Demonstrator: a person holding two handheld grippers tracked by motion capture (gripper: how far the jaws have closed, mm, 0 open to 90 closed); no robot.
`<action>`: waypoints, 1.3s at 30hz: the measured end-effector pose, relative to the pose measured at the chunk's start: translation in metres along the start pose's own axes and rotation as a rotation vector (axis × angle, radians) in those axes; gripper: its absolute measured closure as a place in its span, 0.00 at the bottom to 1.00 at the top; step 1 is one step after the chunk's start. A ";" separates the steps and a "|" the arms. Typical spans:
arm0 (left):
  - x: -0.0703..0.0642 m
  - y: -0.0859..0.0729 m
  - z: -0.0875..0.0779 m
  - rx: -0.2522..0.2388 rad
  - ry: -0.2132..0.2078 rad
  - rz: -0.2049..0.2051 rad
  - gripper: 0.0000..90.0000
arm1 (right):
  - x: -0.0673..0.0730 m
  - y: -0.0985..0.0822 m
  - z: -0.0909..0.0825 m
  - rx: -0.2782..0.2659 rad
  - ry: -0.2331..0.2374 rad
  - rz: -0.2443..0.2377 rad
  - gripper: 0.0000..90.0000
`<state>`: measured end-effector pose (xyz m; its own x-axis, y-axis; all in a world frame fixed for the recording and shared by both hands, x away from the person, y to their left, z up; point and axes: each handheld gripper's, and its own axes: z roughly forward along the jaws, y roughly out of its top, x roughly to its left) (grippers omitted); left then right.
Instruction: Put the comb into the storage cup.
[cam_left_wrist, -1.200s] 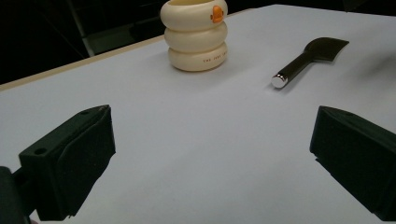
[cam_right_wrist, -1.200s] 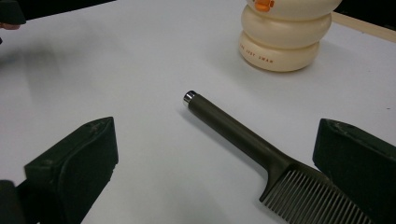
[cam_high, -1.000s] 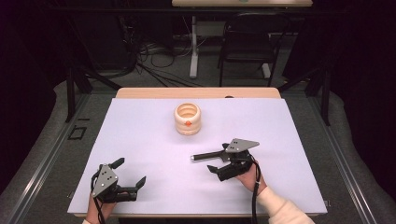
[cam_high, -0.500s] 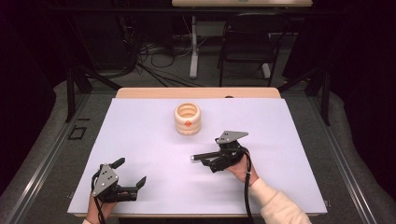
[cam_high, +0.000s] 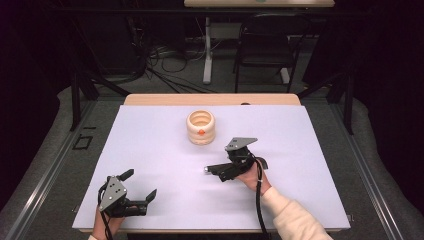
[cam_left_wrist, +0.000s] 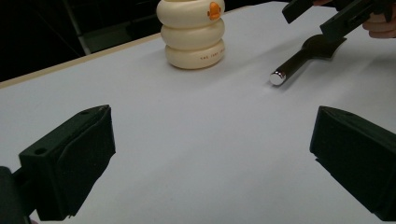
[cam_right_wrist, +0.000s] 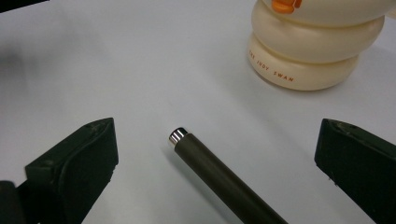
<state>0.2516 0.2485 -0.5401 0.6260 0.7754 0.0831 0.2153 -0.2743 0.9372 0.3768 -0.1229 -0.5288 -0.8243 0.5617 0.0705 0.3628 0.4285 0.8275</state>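
My right gripper (cam_right_wrist: 217, 163) hangs with its jaws wide over a dark pen (cam_right_wrist: 224, 179) lying flat on the white table (cam_high: 150, 150), near the cream ringed holder (cam_high: 200, 127). I judge this the reach before the grasp: next I must lower and close across the barrel. My left gripper (cam_high: 138, 186) rests wide open, well apart.

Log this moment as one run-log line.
right gripper: open, over rod | rod: flat on table, ungrasped | left gripper: open, idle | cup: upright, apart from rod
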 end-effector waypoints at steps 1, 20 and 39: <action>0.000 0.000 0.000 0.000 0.001 0.002 0.00 | 0.000 0.001 0.001 -0.001 0.001 0.000 0.00; 0.000 0.000 0.001 0.000 -0.006 0.001 0.00 | -0.001 0.011 0.023 0.014 -0.029 -0.014 0.35; 0.000 -0.001 0.002 0.018 -0.015 -0.004 0.00 | 0.010 0.011 0.043 0.141 -0.054 -0.119 1.00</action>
<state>0.2529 0.2473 -0.5419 0.6360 0.7681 0.0739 0.2312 -0.2811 0.9314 0.3911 -0.0817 -0.5432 -0.8420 0.5366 -0.0559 0.3250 0.5871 0.7414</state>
